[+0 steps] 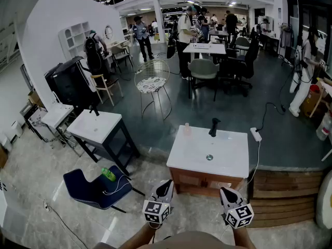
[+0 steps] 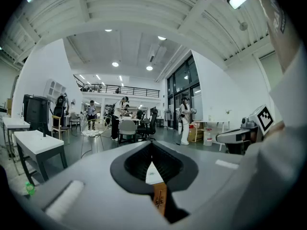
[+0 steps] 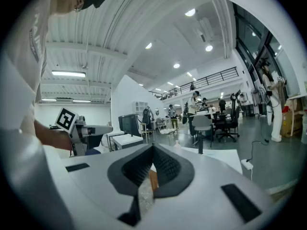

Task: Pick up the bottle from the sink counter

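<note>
Jaws on both the left gripper point(image 1: 165, 187) and the right gripper point(image 1: 227, 192) are pressed together with nothing between them. Both tools are held low and close to the person's body, well apart from the work. The bottle point(image 1: 187, 130), small and pale, stands upright near the far left corner of the white sink counter point(image 1: 193, 148), to the left of the black faucet point(image 1: 213, 127) and beyond the drain point(image 1: 209, 157). The step in hand appears to be the approach, with no reach begun. The next move probably calls for one gripper to go forward over the counter, spread its jaws wider than the bottle, and straddle its body before closing. A green bottle point(image 1: 108, 174) on the blue seat point(image 1: 88, 188) is not the target.
</note>
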`<state>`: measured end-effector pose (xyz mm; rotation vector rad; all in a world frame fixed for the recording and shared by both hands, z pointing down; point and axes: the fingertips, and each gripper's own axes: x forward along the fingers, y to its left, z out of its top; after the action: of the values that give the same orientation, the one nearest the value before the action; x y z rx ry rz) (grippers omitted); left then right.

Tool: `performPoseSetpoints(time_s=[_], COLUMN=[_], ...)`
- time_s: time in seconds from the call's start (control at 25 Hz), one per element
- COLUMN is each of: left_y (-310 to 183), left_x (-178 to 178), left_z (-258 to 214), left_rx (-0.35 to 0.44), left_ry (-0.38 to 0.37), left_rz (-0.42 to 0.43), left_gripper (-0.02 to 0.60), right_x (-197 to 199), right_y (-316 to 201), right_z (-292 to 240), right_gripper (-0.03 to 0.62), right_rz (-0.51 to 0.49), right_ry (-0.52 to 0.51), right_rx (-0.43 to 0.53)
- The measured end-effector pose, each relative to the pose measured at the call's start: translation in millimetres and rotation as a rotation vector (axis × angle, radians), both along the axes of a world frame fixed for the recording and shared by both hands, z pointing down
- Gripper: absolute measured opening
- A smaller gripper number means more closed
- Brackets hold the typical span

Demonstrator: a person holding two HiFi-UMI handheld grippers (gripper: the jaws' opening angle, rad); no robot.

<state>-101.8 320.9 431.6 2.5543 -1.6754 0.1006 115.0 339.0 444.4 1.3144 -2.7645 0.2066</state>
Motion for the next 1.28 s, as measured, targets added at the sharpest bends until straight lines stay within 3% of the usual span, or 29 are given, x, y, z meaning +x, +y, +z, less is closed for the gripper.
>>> performPoseSetpoints(time_s=[0.56, 0.88, 1.28], left_y=[-18, -36, -74], left_x=[-35, 0, 59], left_z=[44, 54, 45], left_rx=[-0.051, -0.103, -0.074], left_ry=[0.013, 0.004, 0.011], left_rz=[0.074, 0.068, 0.01], left_gripper=[0.009, 0.009, 0.009], right_x=[-43, -15, 33], right_y=[-9, -35, -118], right_z=[20, 33, 40], right_gripper=[0.011, 0.011, 0.011], right_rz=[0.035, -0.021, -0.09], right_ry=[0.0, -0.008, -0.061], right_rx=[-0.001, -0.048, -0.018])
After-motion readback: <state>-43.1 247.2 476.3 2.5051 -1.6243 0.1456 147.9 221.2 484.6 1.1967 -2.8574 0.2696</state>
